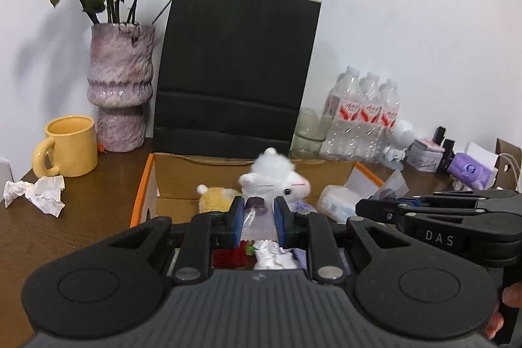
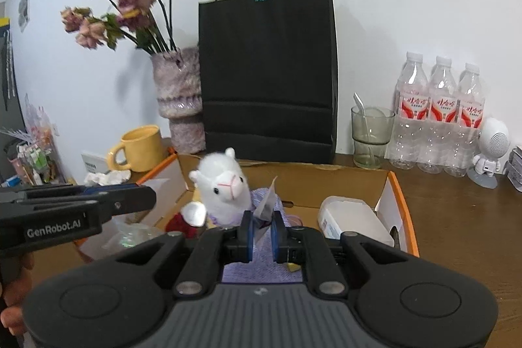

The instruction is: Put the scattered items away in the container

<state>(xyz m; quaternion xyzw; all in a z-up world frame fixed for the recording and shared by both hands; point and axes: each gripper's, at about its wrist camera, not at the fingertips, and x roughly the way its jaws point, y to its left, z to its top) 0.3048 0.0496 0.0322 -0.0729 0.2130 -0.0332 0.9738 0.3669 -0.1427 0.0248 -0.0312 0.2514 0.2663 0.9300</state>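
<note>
Now your left gripper [image 1: 258, 219] and right gripper [image 2: 261, 225] hover above the box [image 2: 399, 185], each pinching a clear wrapper [image 1: 251, 211]; the alpaca [image 2: 225, 185] sits inside the box.

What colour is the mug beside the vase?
Yellow; the mug shows best in the left wrist view.

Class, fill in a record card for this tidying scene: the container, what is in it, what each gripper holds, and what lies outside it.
Container: cardboard box, open-topped, on the table
In box: alpaca plush, yellow plush, white tub
Left gripper: shut on a clear bag, over the box
Right gripper: shut on a sachet, over the box
Outside box: crumpled paper beside the mug
</note>
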